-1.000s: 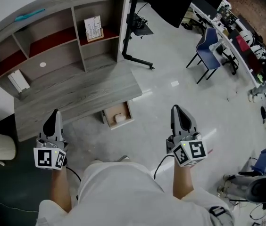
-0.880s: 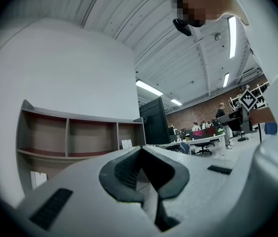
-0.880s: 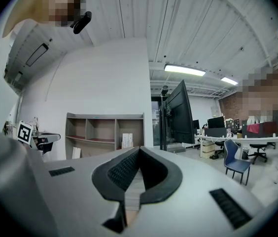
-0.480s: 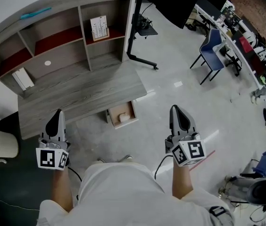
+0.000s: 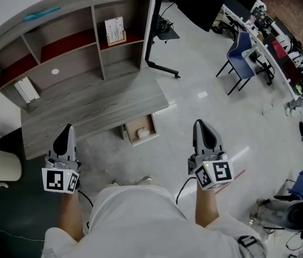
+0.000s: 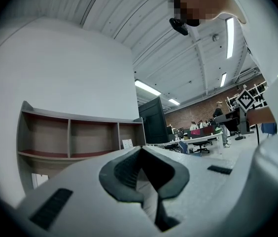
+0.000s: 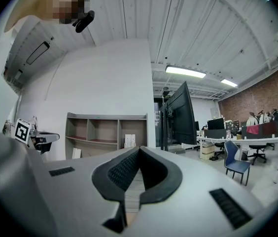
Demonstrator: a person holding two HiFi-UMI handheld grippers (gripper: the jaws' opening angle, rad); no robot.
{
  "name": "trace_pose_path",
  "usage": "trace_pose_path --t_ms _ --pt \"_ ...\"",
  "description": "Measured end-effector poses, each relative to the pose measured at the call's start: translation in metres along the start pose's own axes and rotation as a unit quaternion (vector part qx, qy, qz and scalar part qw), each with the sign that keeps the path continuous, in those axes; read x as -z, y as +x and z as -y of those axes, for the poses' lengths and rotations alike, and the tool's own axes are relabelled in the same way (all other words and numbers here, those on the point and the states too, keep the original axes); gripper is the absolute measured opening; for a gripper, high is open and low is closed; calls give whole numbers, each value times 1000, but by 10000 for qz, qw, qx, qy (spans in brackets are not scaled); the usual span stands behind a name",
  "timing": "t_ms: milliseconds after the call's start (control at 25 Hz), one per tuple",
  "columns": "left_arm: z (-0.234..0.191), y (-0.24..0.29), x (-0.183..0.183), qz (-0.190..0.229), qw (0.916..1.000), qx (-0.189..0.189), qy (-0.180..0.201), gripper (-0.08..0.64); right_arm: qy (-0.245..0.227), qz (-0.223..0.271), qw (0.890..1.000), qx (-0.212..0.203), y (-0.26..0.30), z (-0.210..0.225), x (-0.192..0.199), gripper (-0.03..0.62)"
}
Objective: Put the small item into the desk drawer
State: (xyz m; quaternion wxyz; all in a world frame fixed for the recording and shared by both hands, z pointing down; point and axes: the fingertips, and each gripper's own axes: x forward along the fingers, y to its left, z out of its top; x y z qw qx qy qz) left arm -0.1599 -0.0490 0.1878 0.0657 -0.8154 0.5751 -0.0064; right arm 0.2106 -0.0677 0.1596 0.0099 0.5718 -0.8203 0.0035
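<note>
**Caller:** Small item (image 5: pixel 142 134) is lying pale inside the drawer (image 5: pixel 135 126), and that drawer is hanging open beneath the near edge of the desk (image 5: pixel 92 109), toward its right end.

**Spotter:** And what are you doing with your hands, operator?

**Caller:** You're holding both tools low in front of you, pointing away from your body. Your left tool (image 5: pixel 67 129) is hovering near the desk's front edge at its left end, with its jaws pressed together and nothing between them. Your right tool (image 5: pixel 199 123) is hanging over bare floor, well apart from the drawer and off to its right. Its jaws are closed tight too, and they're gripping nothing.

**Spotter:** So you're touching neither the item nor the drawer.

**Caller:** Correct, both are sitting clear of your tools. Behind the desktop the shelf unit (image 5: pixel 71 42) is standing against the wall, with a white box (image 5: pixel 114 30) upright in its right compartment. A blue chair (image 5: pixel 243 47) is standing far off to the right.
</note>
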Motion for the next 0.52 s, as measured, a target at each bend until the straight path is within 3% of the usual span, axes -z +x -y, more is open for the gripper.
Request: trace_pose_path --t_ms 520 --pt "-1 4 -6 45 9999 154 20 8 4 48 9999 146 -7 -1 -6 -3"
